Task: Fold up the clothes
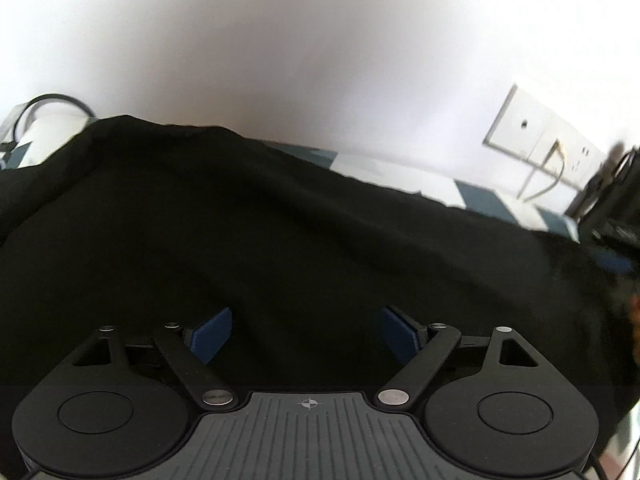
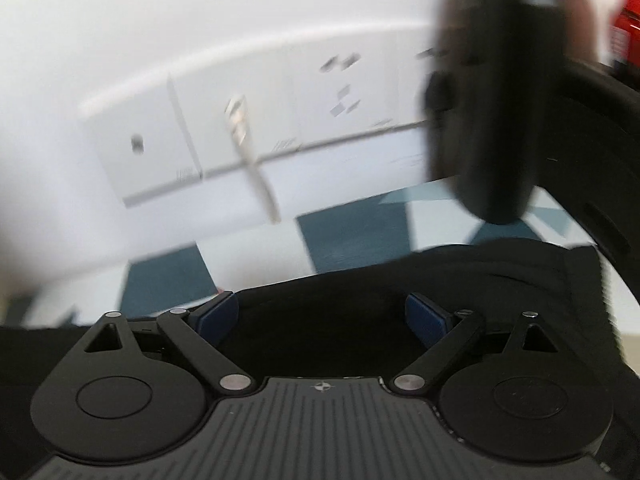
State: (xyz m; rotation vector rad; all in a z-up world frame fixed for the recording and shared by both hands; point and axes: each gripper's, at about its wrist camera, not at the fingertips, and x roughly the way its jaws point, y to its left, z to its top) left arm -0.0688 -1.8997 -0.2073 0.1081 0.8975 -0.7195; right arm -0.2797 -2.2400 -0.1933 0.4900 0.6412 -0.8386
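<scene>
From the left wrist view, your left gripper (image 1: 306,334) stands released, its blue pads (image 1: 212,334) spread wide with the black garment (image 1: 280,220) lying beneath and between them but not pinched. The cloth fills the picture from nine o'clock across to three o'clock, its far hem running along a ridge toward one o'clock. For a clean fold, I would settle on one edge or corner before closing, and take a single layer at the hem, not a bunch from the middle (black on black hides the creases, so go by the outline). Beyond the hem, the teal-and-white chequered surface (image 1: 472,194) shows at two o'clock, then a white wall with a socket plate (image 1: 536,136) and a pale cable hanging from it. A dark loop of cord (image 1: 56,102) sits at ten o'clock.

From the right wrist view, your right gripper (image 2: 322,320) is likewise let go, jaws wide, nothing pressed between the pads. The garment's edge (image 2: 360,292) lies just ahead of the fingertips, at six o'clock, so the hem is near for a grasp. The picture is blurred; steady the hand before closing. The chequered surface (image 2: 348,240) spreads at centre, white wall panels (image 2: 248,120) above it, and a dark blurred object (image 2: 492,112) hangs at two o'clock; I cannot tell what it is.
</scene>
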